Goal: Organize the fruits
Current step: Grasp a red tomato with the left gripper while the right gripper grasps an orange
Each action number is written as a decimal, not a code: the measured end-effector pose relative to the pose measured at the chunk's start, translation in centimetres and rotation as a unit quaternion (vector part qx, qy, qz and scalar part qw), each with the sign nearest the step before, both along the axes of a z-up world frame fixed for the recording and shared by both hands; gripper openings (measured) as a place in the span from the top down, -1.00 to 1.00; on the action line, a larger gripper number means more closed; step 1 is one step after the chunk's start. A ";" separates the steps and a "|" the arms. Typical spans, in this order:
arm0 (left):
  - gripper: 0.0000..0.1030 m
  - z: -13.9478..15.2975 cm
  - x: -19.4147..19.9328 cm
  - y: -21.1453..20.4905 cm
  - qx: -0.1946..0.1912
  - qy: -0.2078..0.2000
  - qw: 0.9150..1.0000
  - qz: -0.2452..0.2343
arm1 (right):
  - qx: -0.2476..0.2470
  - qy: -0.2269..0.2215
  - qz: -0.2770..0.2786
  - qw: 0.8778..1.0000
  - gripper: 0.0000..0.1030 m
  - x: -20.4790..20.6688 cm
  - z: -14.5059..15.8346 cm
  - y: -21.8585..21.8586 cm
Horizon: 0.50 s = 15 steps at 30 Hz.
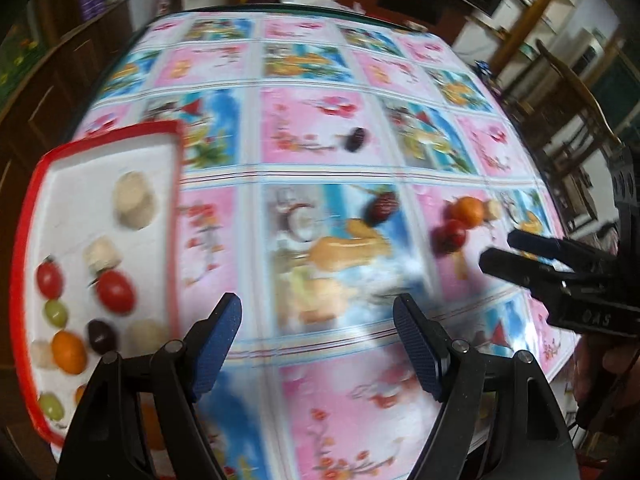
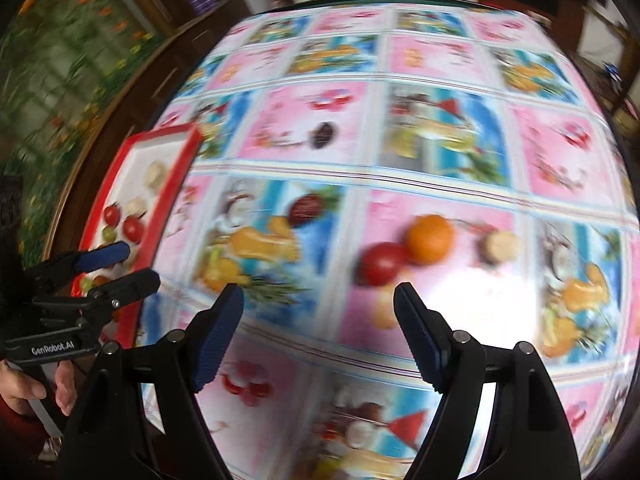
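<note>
Both hand-held grippers, left (image 1: 318,316) and right (image 2: 319,308), stand released and empty; lower the right squarely over the tomato (image 2: 380,263) beside the orange (image 2: 431,239) on the bench (image 2: 440,128), then carry it to the tray (image 1: 100,148).

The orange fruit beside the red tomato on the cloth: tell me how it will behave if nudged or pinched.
The orange fruit looks round and smooth, so it would probably roll on the glossy tablecloth. It seems to touch the red tomato, so a nudge may shift both.

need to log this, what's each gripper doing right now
left gripper: open, nothing between its fingers.
right gripper: open, holding nothing.
</note>
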State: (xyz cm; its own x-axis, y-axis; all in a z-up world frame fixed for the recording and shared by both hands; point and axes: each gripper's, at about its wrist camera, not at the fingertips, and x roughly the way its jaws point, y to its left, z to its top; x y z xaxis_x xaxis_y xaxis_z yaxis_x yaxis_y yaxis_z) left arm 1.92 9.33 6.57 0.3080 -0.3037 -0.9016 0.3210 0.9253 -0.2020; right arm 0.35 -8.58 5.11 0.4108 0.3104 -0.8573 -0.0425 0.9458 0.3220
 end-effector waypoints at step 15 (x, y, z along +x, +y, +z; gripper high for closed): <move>-0.32 -3.0 1.1 -11.2 -0.029 0.003 0.994 -0.110 | 0.098 0.065 -0.129 0.985 -0.31 3.2 -2.8 -6.6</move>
State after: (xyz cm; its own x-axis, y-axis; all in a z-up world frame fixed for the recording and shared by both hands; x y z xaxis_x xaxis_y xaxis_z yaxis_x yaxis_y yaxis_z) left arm 2.97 -1.88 3.61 0.2229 -0.4146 -0.8823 0.5121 0.8199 -0.2559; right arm 3.58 -15.16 2.27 0.3885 0.3753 -0.8416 0.2447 0.8385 0.4869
